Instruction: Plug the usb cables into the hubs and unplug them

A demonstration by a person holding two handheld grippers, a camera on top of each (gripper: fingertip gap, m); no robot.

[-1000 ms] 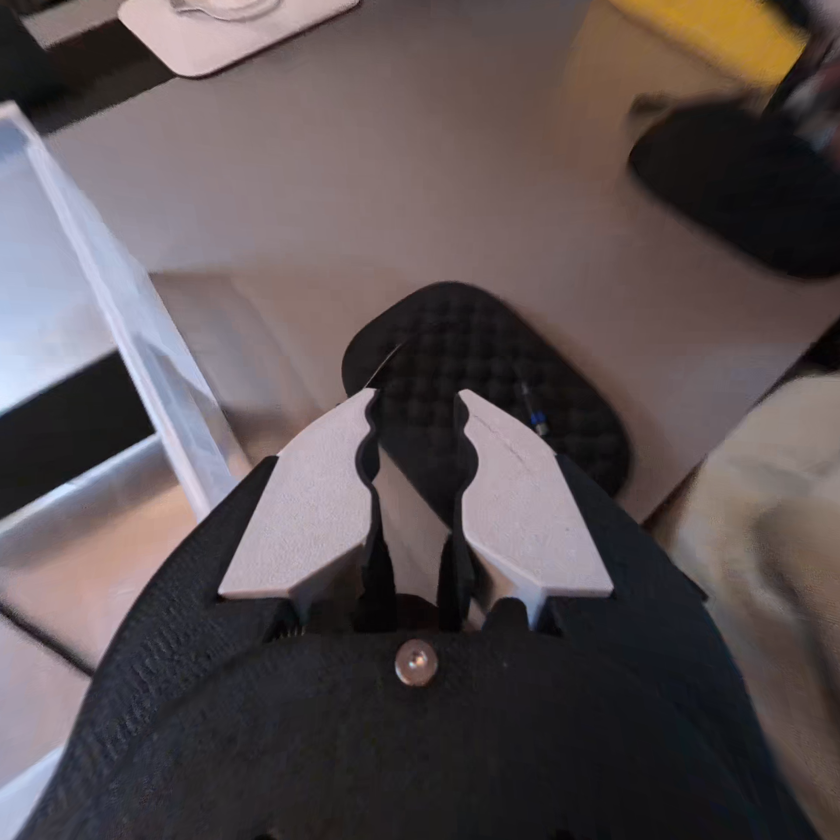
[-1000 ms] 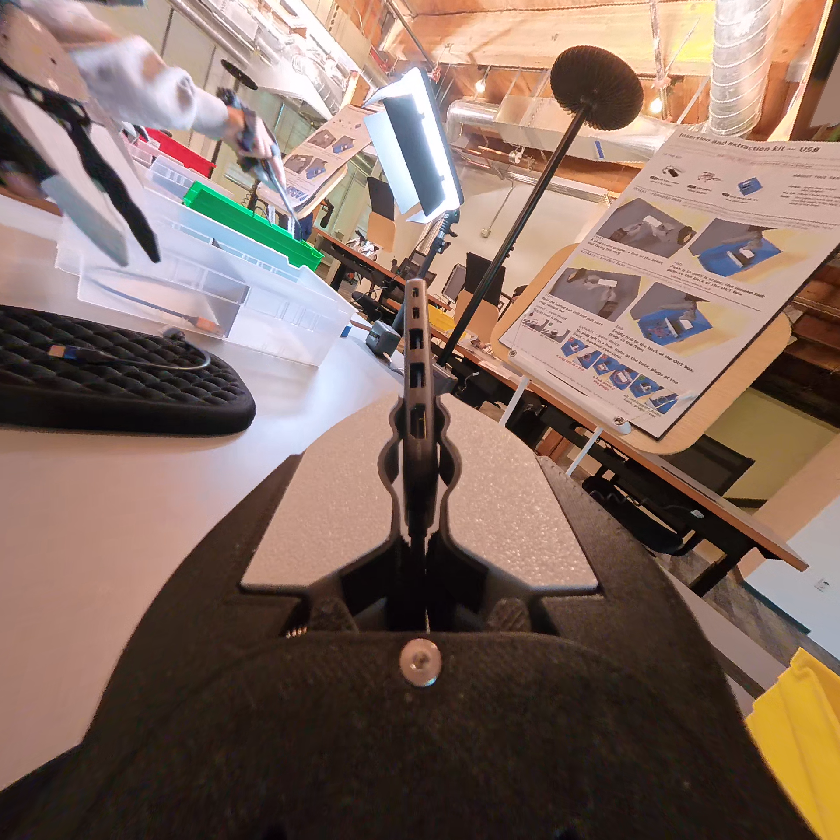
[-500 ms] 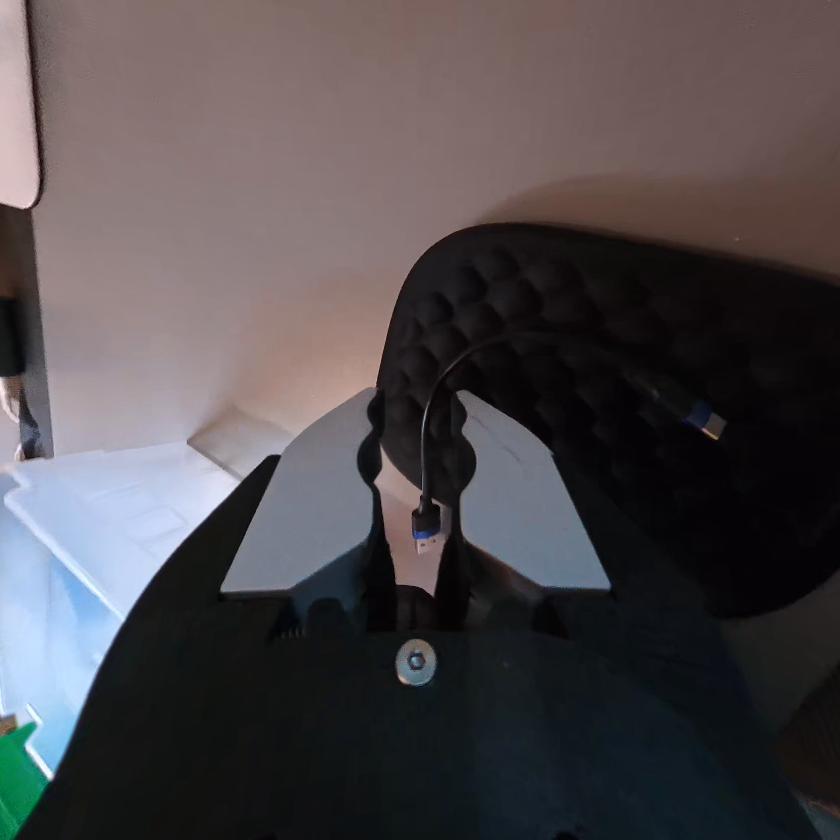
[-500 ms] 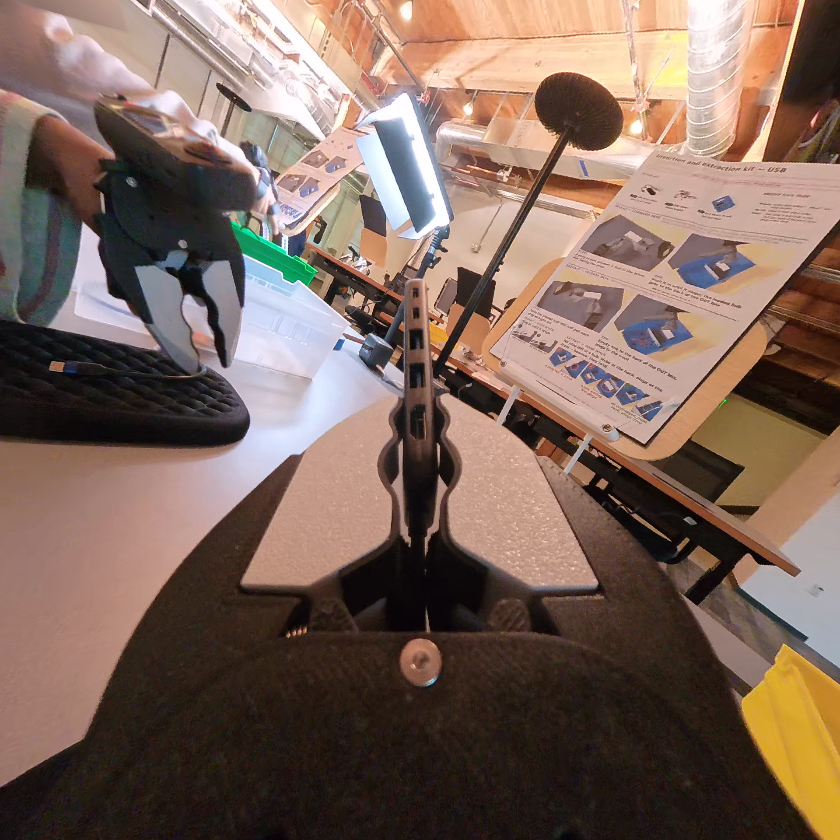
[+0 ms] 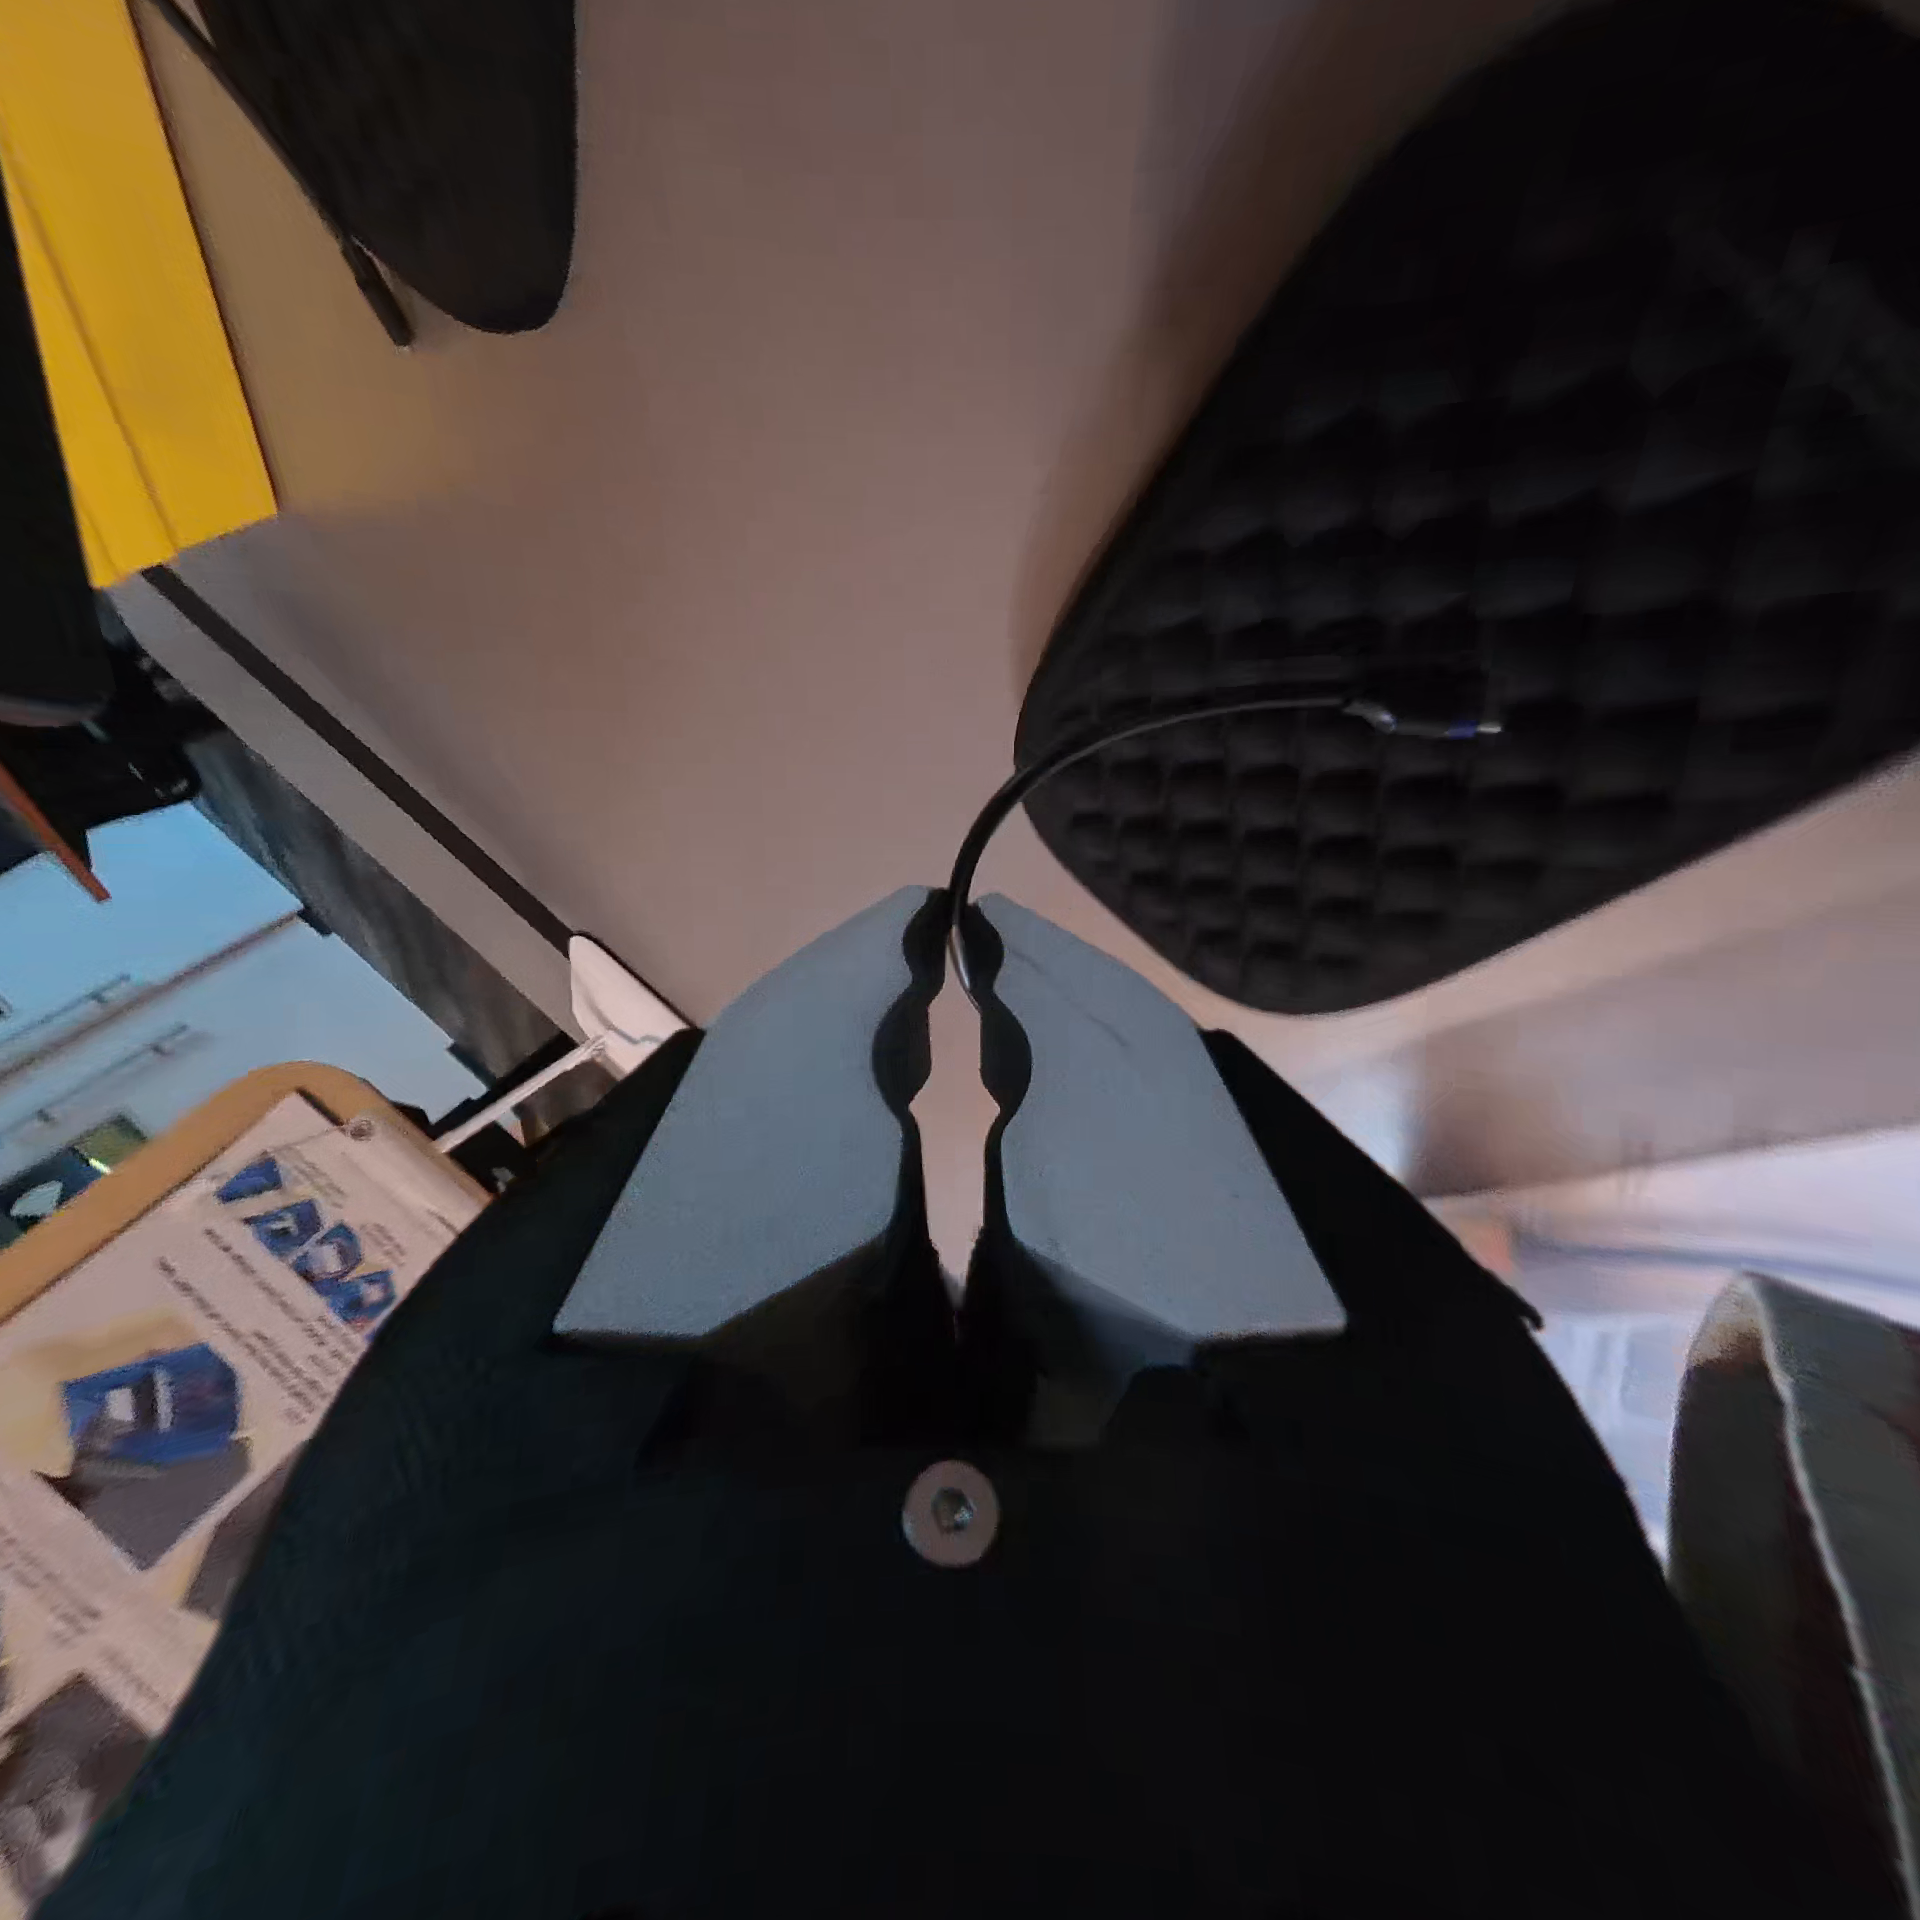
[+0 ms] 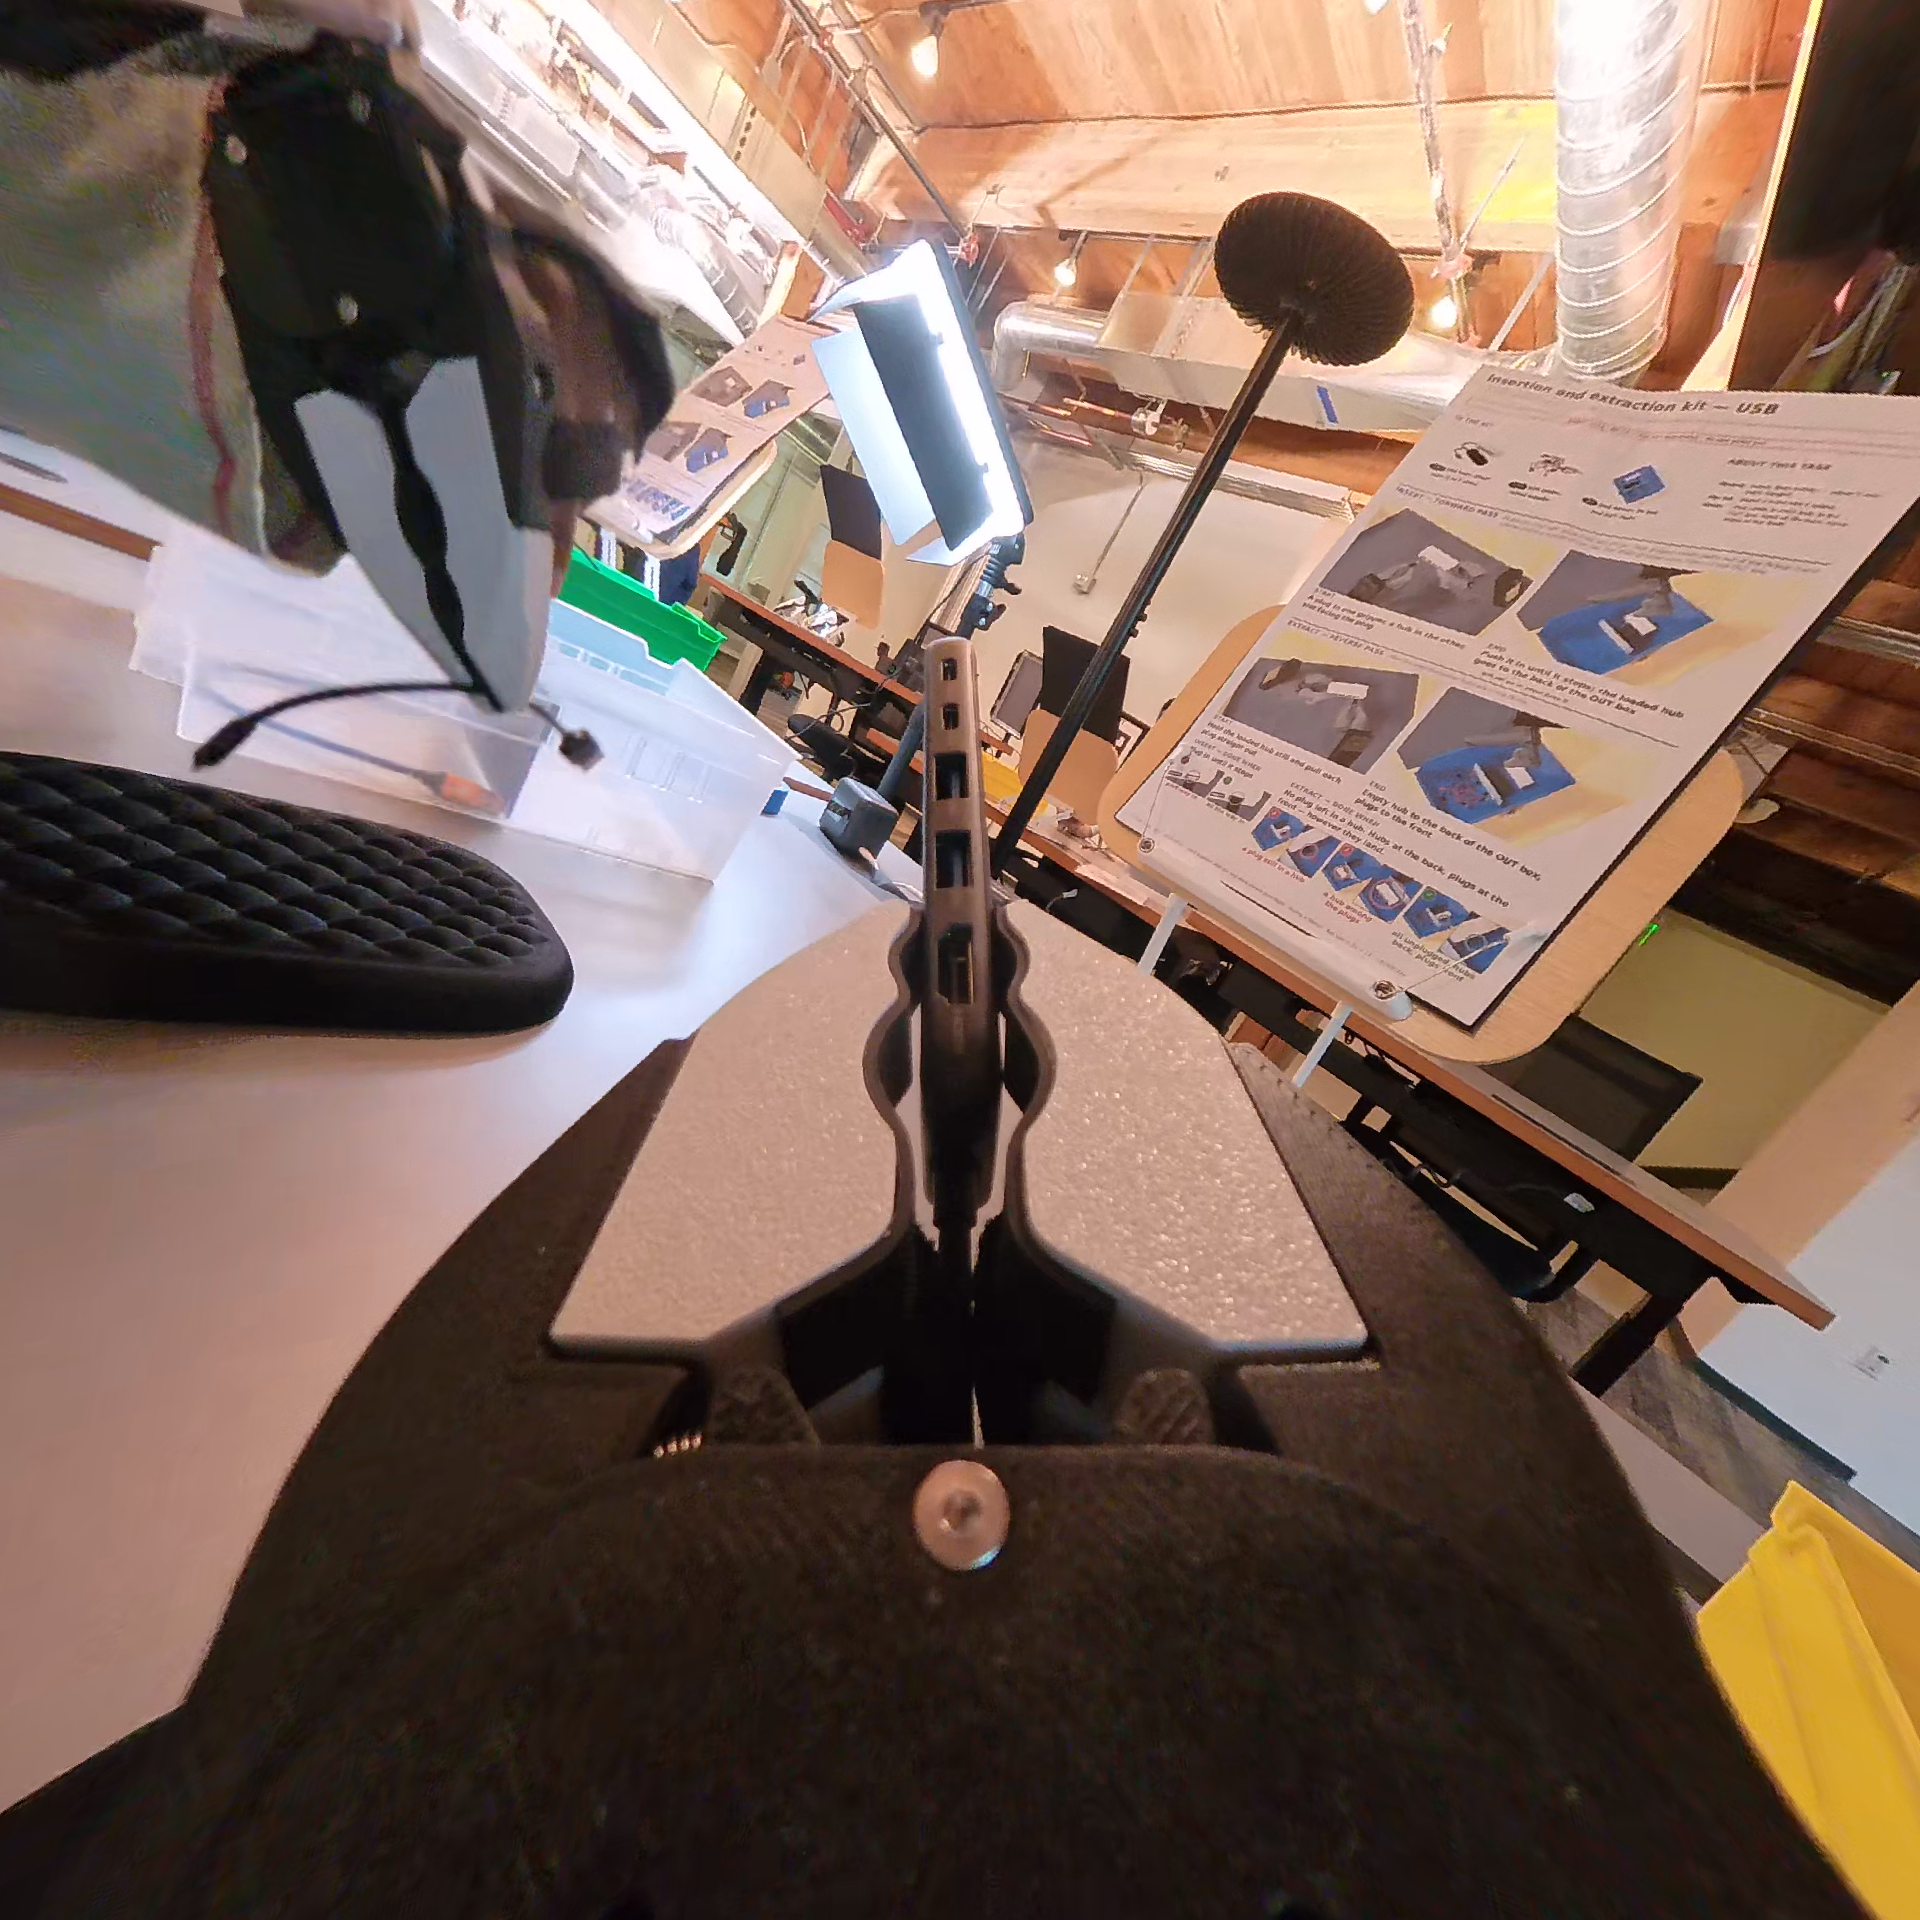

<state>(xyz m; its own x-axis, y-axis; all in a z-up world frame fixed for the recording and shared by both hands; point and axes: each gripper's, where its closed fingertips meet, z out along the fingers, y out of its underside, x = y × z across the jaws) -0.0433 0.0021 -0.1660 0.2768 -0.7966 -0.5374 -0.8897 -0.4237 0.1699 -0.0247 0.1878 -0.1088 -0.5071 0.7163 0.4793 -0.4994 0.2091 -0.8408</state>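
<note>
My left gripper (image 5: pixel 952 920) is shut on a thin black USB cable (image 5: pixel 1091 750), pinched at the fingertips. The cable arcs away to a plug (image 5: pixel 1425 723) that hangs over a black foam pad (image 5: pixel 1507 520). In the right wrist view the left gripper (image 6: pixel 499 694) hangs above the same pad (image 6: pixel 260 904), and the cable (image 6: pixel 343 694) droops from both sides of its tips. My right gripper (image 6: pixel 956 925) is shut on a dark grey USB hub (image 6: pixel 951 821). It holds the hub upright and edge-on, with the row of ports facing the camera.
Clear plastic bins (image 6: pixel 665 769) and a green bin (image 6: pixel 634 613) stand behind the pad. An instruction board (image 6: pixel 1507 675) stands to the right past the table edge. A yellow bin (image 6: pixel 1829 1683) is at the lower right. A second black pad (image 5: pixel 436 156) lies near the yellow bin (image 5: pixel 125 312). Spacing between my two grippers at the tips: around 20 cm. The left tips stand about 9 cm off the plug (image 5: pixel 1425 723). Seen from the right wrist view (image 6: pixel 235 861) as well.
My left gripper came down over the cable on the pad, shut on it and lifted it clear, moving closer to the right gripper. The right gripper held the hub nearly still.
</note>
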